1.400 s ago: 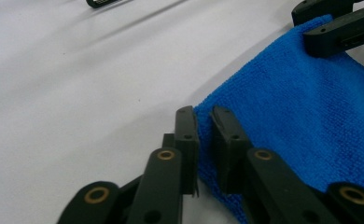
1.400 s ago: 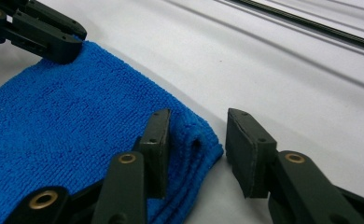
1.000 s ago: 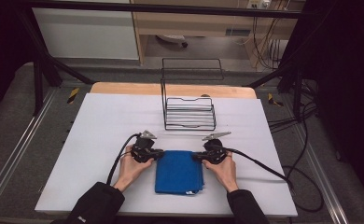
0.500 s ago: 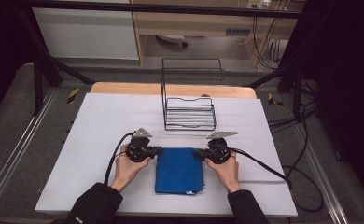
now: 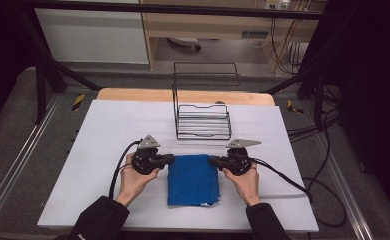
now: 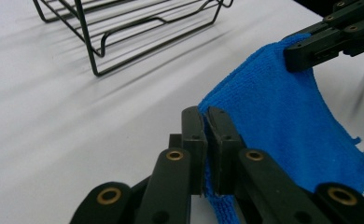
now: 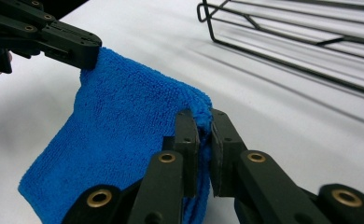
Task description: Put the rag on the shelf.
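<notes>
A folded blue cloth (image 5: 193, 179) lies near the front of the white table, its far edge lifted off the surface. My left gripper (image 5: 170, 159) is shut on the cloth's far left corner, and my right gripper (image 5: 213, 160) is shut on its far right corner. In the left gripper view my jaws pinch the cloth (image 6: 283, 116), with the right gripper (image 6: 306, 51) clamped on the opposite corner. In the right gripper view my jaws grip the cloth (image 7: 119, 135), and the left gripper (image 7: 84, 51) holds the other corner. The cloth's near part hangs down onto the table.
A black wire rack (image 5: 203, 120) stands just beyond the cloth at the table's middle. The white tabletop (image 5: 103, 135) spreads to both sides. Black cables (image 5: 283, 177) trail from the grippers. A metal frame (image 5: 48, 75) borders the table.
Both grippers have risen a little with the cloth's far corners, lifting its far edge off the table. The jaws stay shut.
</notes>
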Demonstrator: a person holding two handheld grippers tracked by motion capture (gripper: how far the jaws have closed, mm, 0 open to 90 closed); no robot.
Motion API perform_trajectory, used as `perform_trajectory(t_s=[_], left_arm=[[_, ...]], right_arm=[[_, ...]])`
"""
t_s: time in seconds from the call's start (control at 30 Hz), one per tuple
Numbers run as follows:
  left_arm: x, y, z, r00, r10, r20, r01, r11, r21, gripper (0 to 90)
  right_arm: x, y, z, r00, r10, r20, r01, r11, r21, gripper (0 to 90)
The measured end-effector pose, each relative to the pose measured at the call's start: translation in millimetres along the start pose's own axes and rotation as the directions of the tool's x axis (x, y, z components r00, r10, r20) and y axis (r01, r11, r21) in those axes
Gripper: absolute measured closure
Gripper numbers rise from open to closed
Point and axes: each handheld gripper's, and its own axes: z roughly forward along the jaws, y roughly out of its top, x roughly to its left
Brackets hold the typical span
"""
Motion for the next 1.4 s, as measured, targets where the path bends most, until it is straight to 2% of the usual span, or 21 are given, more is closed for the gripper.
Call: perform_trajectory(t_s=[0.17,0.7,1.17,1.4], left_arm=[[-4.3,3.2,-4.5,0.9997,0.015,-0.017,-0.016,0.9997,-0.018,86.1],[-11.1,13.5,-21.1,0.9993,0.031,-0.019,-0.032,0.996,-0.083,86.2],[-16.8,21.2,-31.2,0.9986,0.05,-0.019,-0.052,0.9888,-0.14,86.2],[-18.4,24.5,-36.0,0.9983,0.056,-0.015,-0.058,0.9825,-0.177,86.1]], right_arm=[[3.3,4.7,-6.2,0.9996,-0.028,0.004,0.028,0.999,-0.029,83.9],[14.4,17.3,-24.2,0.9964,-0.083,0.019,0.084,0.991,-0.108,83.9],[21.7,25.5,-38.4,0.9922,-0.119,0.037,0.123,0.978,-0.17,83.9],[25.0,28.7,-44.4,0.9911,-0.126,0.043,0.132,0.971,-0.201,83.9]])
